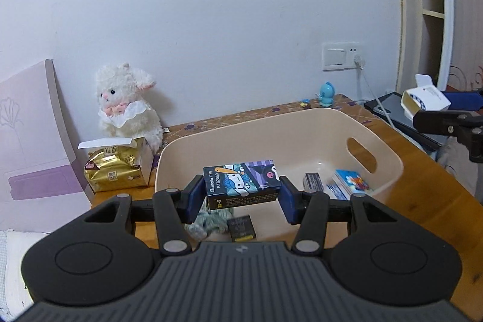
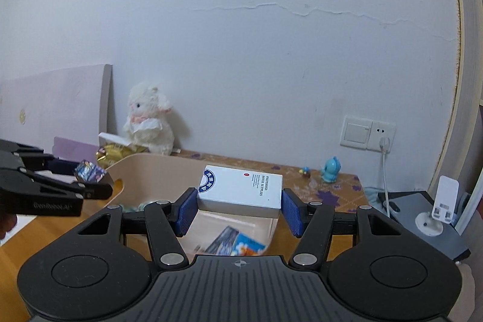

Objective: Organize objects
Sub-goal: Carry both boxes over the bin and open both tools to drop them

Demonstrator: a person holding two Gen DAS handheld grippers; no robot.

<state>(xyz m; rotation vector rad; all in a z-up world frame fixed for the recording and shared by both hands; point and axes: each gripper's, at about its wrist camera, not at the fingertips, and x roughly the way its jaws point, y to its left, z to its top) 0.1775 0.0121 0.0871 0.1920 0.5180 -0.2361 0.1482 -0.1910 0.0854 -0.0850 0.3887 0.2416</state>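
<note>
Pale pink plastic bin (image 1: 389, 168): near wall hid behind the left hand-held gripper (image 1: 241, 195) and its cartoon-printed dark box (image 1: 241, 186). Crumpled teal-and-white cloth (image 1: 211, 224) and small black-and-gold box (image 1: 241, 228) only partly showed under that box. Print on the grey striped packet (image 1: 314, 181) too small to read.

Right wrist view: white rectangular box (image 2: 241, 190) covered much of the bin's interior; blue cartoon packet (image 2: 249, 248) cut by the gripper body. Gold foil tissue pack (image 2: 116, 154) sat half behind the bin rim. White stand (image 2: 434, 216) blurred, kind unclear.
</note>
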